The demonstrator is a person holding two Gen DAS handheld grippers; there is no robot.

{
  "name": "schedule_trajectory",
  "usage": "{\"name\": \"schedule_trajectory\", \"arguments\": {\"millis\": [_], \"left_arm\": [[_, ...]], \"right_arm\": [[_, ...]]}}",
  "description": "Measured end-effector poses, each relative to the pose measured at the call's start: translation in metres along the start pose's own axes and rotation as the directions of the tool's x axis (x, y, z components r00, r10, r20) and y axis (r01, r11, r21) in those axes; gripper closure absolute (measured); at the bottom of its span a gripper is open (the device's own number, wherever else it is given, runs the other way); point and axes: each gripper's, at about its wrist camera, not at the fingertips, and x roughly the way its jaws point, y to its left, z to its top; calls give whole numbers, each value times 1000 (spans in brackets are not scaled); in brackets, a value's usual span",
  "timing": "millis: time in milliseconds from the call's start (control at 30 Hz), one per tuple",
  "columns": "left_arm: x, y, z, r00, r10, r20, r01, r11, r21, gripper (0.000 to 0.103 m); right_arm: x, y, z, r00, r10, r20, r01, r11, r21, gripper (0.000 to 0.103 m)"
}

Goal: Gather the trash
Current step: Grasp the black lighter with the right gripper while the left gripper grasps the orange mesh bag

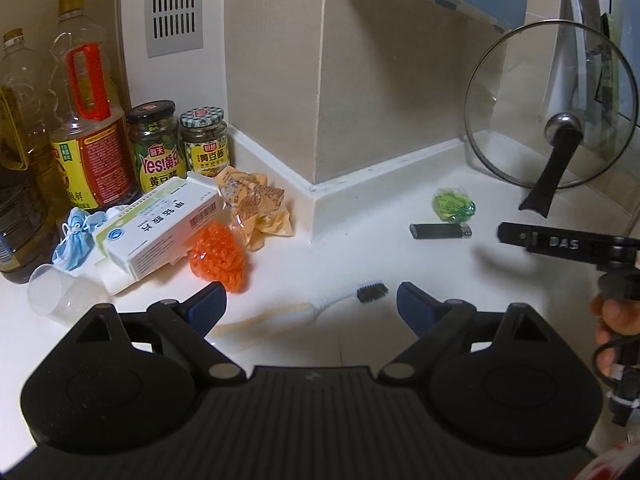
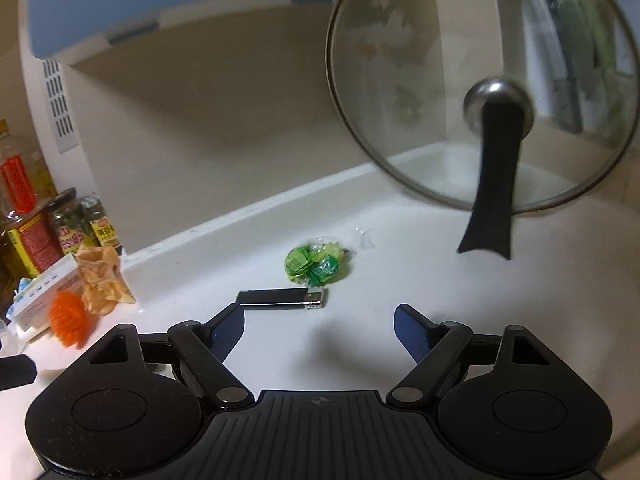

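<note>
Right tool (image 2: 319, 326) spread, empty; green wrapper (image 2: 316, 263) ahead, beyond lighter (image 2: 280, 299). Left tool (image 1: 311, 304) spread, empty.

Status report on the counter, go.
Left gripper open, empty, over the toothbrush. Right gripper open, empty, just short of the lighter. Green wrapper beyond the lighter, untouched. Nothing in the way.

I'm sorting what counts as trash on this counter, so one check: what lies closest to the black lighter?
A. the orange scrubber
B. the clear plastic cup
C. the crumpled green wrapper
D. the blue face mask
C: the crumpled green wrapper lies just behind the black lighter on the white counter, while the scrubber, mask and cup are all in the pile far to the left.
</note>
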Motion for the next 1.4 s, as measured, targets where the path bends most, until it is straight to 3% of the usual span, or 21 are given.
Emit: {"name": "schedule_trajectory", "arguments": {"millis": [100, 667, 867, 967, 1233, 1400], "left_arm": [[9, 3, 3, 1000, 0, -9, 0, 1000, 3, 12], [44, 44, 15, 999, 13, -35, -15, 998, -53, 9], [47, 48, 14, 999, 18, -37, -20, 998, -55, 9], [48, 51, 13, 999, 30, -36, -31, 998, -51, 9], [52, 63, 7, 996, 78, -36, -79, 996, -38, 10], [65, 66, 12, 996, 77, -39, -78, 997, -10, 22]], "right_arm": [[20, 4, 0, 1000, 14, -16, -14, 1000, 7, 12], [107, 40, 11, 993, -67, -93, 62, 997, -55, 11], [113, 39, 10, 992, -84, -93, 78, 994, -70, 11], [110, 43, 10, 992, -95, -82, 88, 992, -91, 21], [93, 44, 9, 994, -76, -76, 70, 994, -79, 22], [79, 45, 10, 996, -63, -69, 59, 996, -67, 22]]}}
